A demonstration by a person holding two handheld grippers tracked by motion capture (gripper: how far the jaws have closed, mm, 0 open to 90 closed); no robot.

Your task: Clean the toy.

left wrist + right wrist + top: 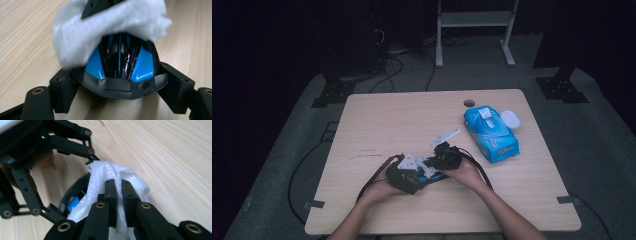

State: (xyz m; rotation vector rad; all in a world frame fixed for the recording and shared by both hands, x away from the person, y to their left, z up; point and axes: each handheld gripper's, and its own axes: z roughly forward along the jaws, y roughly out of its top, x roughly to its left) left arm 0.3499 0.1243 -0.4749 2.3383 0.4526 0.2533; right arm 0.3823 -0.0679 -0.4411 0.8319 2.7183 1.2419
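Pressing crumpled white wipe (110, 180) on glossy blue-black shell (120, 62).

Bare tabletop (377, 125) left, wipes pack (490, 133) blocking right

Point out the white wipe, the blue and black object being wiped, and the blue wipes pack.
white wipe (130, 182): right gripper view, on its crumpled fold beside the jaws.
blue and black object (143, 66): left gripper view, on its right blue panel.
blue wipes pack (492, 135): high view, on its top face.
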